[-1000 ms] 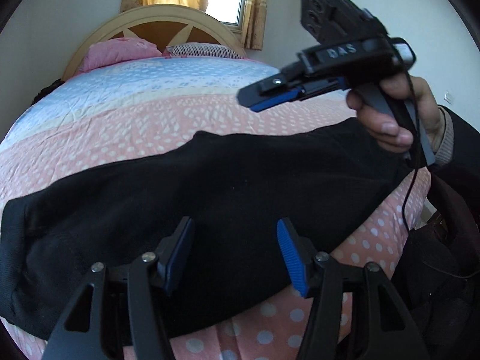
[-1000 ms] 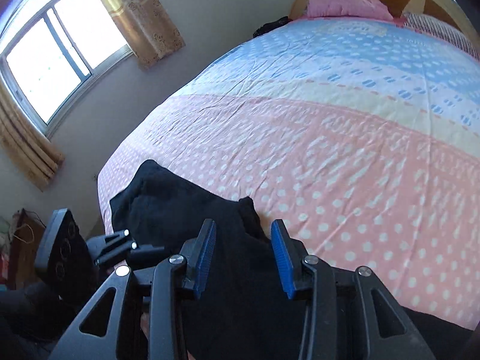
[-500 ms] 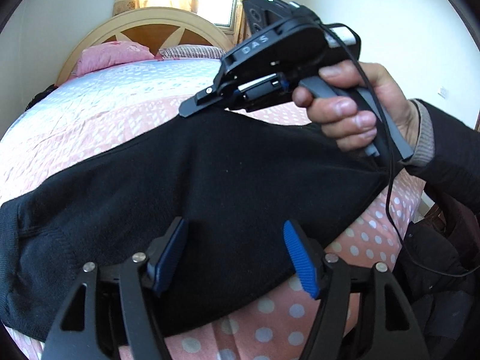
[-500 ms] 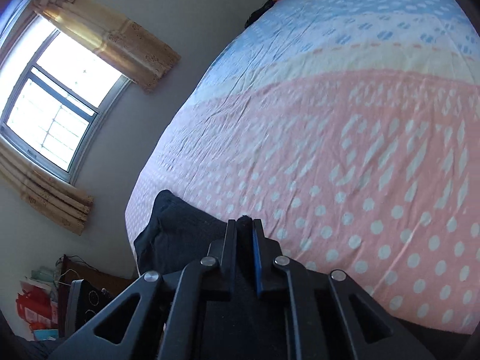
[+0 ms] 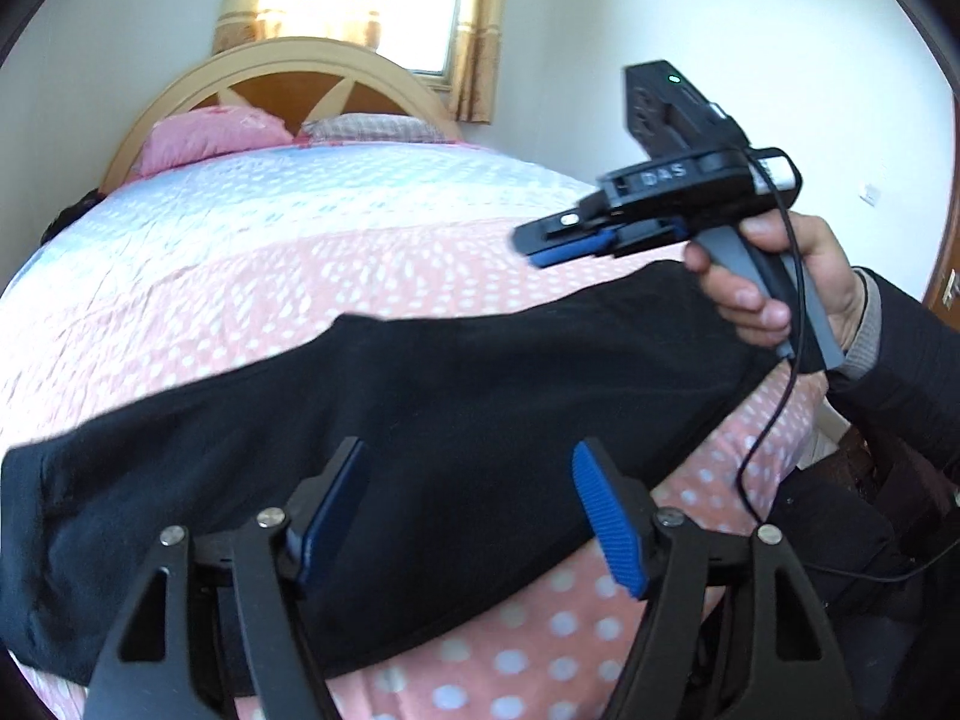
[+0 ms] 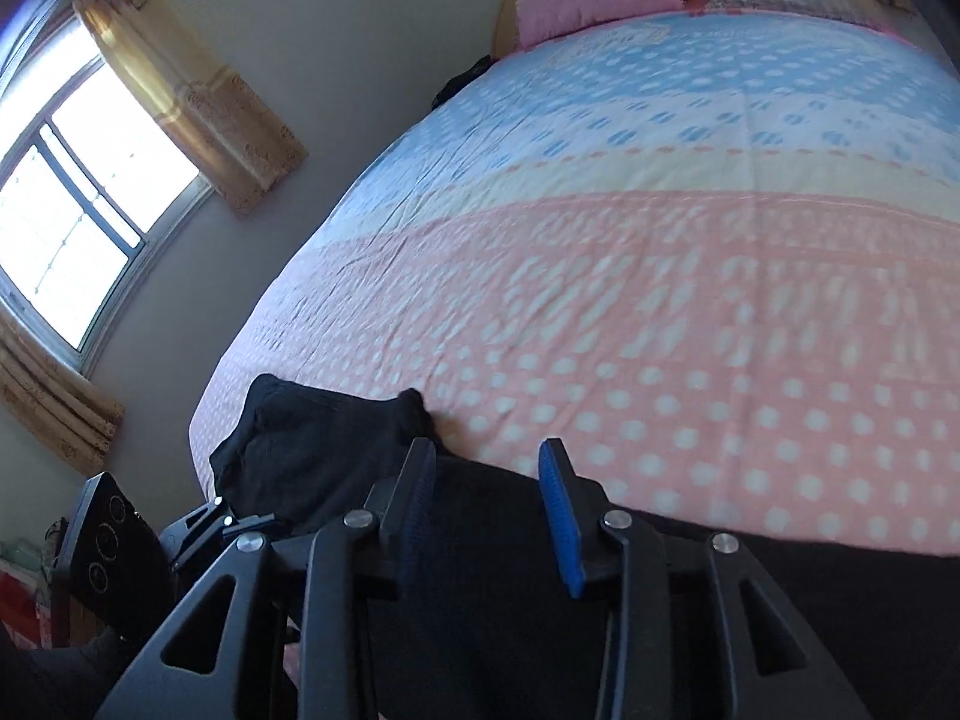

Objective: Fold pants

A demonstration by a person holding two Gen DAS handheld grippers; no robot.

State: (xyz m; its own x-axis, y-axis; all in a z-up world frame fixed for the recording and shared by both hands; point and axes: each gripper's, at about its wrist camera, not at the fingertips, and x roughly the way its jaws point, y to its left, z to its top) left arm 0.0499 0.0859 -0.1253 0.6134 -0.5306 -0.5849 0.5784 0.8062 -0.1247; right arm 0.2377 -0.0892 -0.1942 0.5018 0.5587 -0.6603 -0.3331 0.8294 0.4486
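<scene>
Black pants [image 5: 480, 396] lie stretched flat across the near edge of the bed, left to right. My left gripper [image 5: 468, 468] hovers over their middle with jaws wide and still opening, nothing pinched between the blue pads. A hand [image 5: 774, 294] holds my right gripper [image 5: 564, 240] just above the pants' far right end. In the right wrist view that gripper [image 6: 487, 456] stands over the black cloth [image 6: 312, 450] with jaws opening, the pads clear of the fabric. The left gripper [image 6: 204, 522] shows low at the left there.
The bedspread [image 5: 300, 276] is pink with white dots near me and pale blue farther back. Pillows [image 5: 210, 141] lean on a wooden headboard [image 5: 288, 72]. A curtained window [image 6: 72, 210] is on the wall left of the bed. Dark items [image 5: 840, 540] sit beside the bed at right.
The right gripper swung left over the pants and shut at their far edge, then drew back to the right and opened. The left jaws widened and lifted slightly.
</scene>
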